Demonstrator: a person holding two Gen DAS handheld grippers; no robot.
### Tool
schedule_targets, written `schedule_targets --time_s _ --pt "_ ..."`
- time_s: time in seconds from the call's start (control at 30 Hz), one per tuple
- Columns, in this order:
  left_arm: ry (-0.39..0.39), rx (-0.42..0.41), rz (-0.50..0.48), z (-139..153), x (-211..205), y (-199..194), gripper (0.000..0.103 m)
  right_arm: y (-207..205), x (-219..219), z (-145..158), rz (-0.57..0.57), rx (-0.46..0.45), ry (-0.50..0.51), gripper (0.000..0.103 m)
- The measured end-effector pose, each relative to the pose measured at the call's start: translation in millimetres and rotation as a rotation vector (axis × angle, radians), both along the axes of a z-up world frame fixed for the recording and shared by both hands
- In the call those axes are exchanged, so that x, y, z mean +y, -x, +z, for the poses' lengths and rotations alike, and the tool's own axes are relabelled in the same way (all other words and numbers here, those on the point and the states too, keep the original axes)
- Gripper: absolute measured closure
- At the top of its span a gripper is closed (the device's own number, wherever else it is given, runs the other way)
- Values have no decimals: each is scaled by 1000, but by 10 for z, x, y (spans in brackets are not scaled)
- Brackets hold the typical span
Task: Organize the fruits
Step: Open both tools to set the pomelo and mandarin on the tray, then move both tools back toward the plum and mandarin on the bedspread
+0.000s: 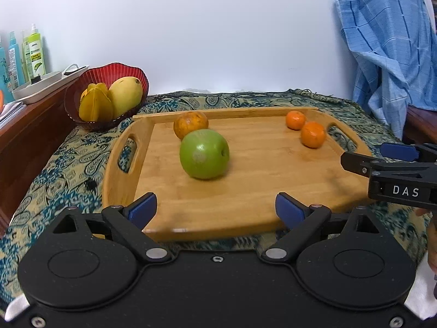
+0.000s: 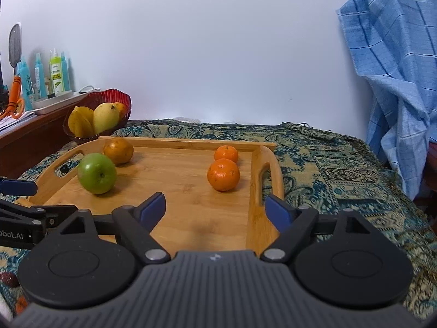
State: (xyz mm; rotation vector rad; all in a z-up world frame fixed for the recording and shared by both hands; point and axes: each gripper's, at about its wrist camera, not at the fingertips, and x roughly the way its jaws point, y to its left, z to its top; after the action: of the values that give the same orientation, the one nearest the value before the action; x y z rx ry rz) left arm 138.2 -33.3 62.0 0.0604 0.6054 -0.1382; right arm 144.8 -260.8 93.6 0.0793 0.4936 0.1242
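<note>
A wooden tray [image 1: 259,196] [image 2: 191,218] lies on a patterned cloth. On it are a green apple [image 1: 204,154] [image 2: 97,173], a brownish orange [image 1: 190,124] [image 2: 118,150] behind it, and two small tangerines [image 1: 313,134] [image 2: 223,174] at the right. A red bowl [image 1: 109,73] [image 2: 109,97] at the back left holds a mango [image 1: 125,93] and a starfruit [image 1: 95,102]. My left gripper [image 1: 215,210] is open and empty over the tray's near edge, facing the apple. My right gripper [image 2: 215,210] is open and empty, near the closer tangerine.
A wooden shelf [image 1: 24,136] at the left carries a white tray [image 1: 35,87] and bottles [image 1: 34,52]. A blue cloth [image 1: 390,49] [image 2: 396,68] hangs at the right. The patterned cloth [image 2: 341,169] covers the surface around the tray.
</note>
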Motion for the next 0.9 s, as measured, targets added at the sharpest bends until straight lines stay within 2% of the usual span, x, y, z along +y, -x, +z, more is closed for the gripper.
schedule_targets --time_s 0.5,0.9 --pt "60 0 -17 -55 4 711 7 834 -88 1 -72 -97 -41 11" --pt "45 -14 -13 -182 60 1129 5 1328 16 -156 -30 -90 -25 8"
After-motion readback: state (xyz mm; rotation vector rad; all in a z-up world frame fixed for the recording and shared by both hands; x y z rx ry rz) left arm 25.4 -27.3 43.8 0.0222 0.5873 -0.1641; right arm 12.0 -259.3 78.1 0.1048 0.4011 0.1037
